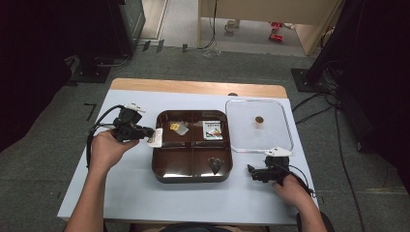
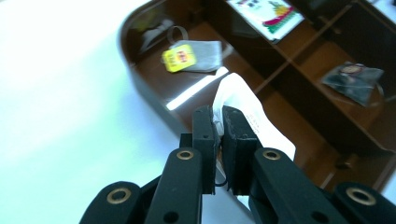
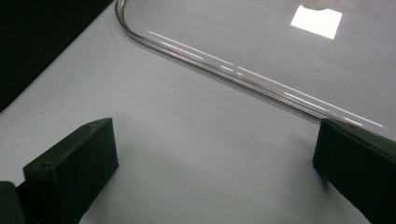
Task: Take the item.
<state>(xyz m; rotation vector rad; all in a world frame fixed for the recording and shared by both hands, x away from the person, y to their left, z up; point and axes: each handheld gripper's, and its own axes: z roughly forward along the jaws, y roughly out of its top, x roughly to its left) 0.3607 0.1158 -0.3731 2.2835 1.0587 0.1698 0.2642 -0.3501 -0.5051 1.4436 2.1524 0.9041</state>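
Observation:
A dark brown tray [image 1: 192,175] with four compartments sits mid-table. My left gripper [image 1: 145,131] is at the tray's left rim, shut on a white paper packet [image 2: 252,122] that hangs over the rim [image 2: 154,95]. A tea bag with a yellow tag [image 2: 192,56] lies in the far left compartment, a printed sachet [image 1: 212,130] in the far right one, and a dark sachet [image 1: 215,165] in the near right one. My right gripper [image 1: 252,172] rests on the table to the right of the tray, jaws wide open with nothing between them.
A clear plastic lid [image 1: 259,126] with a small brown knob [image 1: 259,120] lies right of the tray; its edge [image 3: 224,67] passes just ahead of my right jaws. The table has a light blue top [image 1: 125,193]. Cables trail on the floor at right.

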